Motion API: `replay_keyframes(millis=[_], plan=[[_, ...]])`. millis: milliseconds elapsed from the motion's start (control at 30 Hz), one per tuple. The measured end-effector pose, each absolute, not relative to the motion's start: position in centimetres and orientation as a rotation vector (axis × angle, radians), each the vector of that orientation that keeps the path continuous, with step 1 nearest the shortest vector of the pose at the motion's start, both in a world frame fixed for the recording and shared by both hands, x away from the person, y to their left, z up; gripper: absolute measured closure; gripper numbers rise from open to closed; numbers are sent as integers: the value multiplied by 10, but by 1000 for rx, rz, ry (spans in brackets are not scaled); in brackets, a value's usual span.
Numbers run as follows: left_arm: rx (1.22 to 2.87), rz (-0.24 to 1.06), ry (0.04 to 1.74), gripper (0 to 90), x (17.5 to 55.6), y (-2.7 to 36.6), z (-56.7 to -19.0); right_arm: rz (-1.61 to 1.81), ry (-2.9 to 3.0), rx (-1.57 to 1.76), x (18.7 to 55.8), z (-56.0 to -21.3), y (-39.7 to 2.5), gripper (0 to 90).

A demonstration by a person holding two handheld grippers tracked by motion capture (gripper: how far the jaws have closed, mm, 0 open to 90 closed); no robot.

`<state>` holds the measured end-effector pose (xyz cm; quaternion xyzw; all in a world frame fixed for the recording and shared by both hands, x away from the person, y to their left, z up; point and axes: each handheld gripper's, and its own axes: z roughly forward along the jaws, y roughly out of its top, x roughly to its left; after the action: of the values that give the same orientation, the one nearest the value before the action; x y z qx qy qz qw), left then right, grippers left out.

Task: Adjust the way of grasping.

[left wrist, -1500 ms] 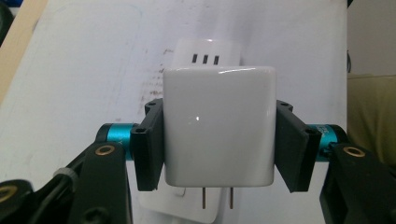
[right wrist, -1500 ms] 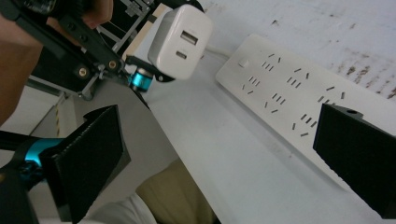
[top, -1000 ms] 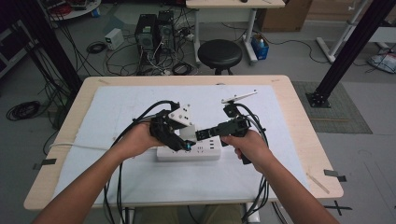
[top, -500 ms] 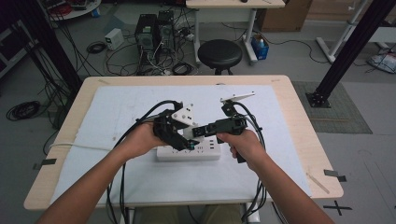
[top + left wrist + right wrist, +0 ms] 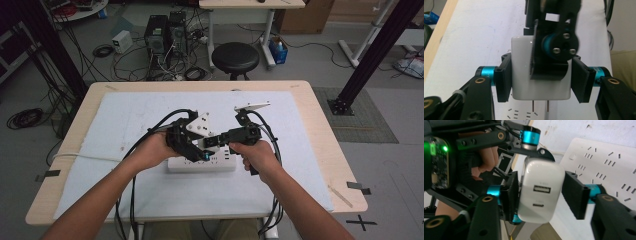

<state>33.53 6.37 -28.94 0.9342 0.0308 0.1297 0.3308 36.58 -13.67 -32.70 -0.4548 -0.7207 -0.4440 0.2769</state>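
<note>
Holding: both grippers meet at a white charger [image 5: 540,72] just above the strip [image 5: 200,162] on the worktop [image 5: 310,125].
Left gripper [image 5: 541,82]: fingers spread, left pad touching the charger, right pad apart.
Right gripper [image 5: 546,192]: fingers spread, one pad touching, the other apart.
Prongs: pointing down at the strip.

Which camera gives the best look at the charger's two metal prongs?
The left gripper view: the white charger hangs with both prongs bare above the power strip. The right gripper view shows its USB face; the high view hides it between the gripper heads.
</note>
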Motion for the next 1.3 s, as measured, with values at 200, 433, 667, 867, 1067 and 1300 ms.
replay_keyframes(millis=[200, 433, 667, 867, 1067, 1300], plan=[[2447, 377, 69, 425, 333, 63, -290, -1185, -1832, -1232, 368, -332, -139, 601], [2462, 423, 84, 416, 332, 59, -292, -1235, -1838, -1234, 368, -335, -139, 621], [2464, 392, 236, 232, 341, 76, -290, -1291, -1997, -1251, 369, -330, -154, 622], [2464, 344, 392, 198, 351, 112, -293, -1263, -2144, -1299, 373, -325, -171, 622], [2502, 320, 484, 198, 357, 137, -295, -1270, -2310, -1313, 374, -310, -186, 621], [2542, 322, 554, 198, 360, 156, -297, -1219, -2521, -1289, 373, -292, -197, 621]])
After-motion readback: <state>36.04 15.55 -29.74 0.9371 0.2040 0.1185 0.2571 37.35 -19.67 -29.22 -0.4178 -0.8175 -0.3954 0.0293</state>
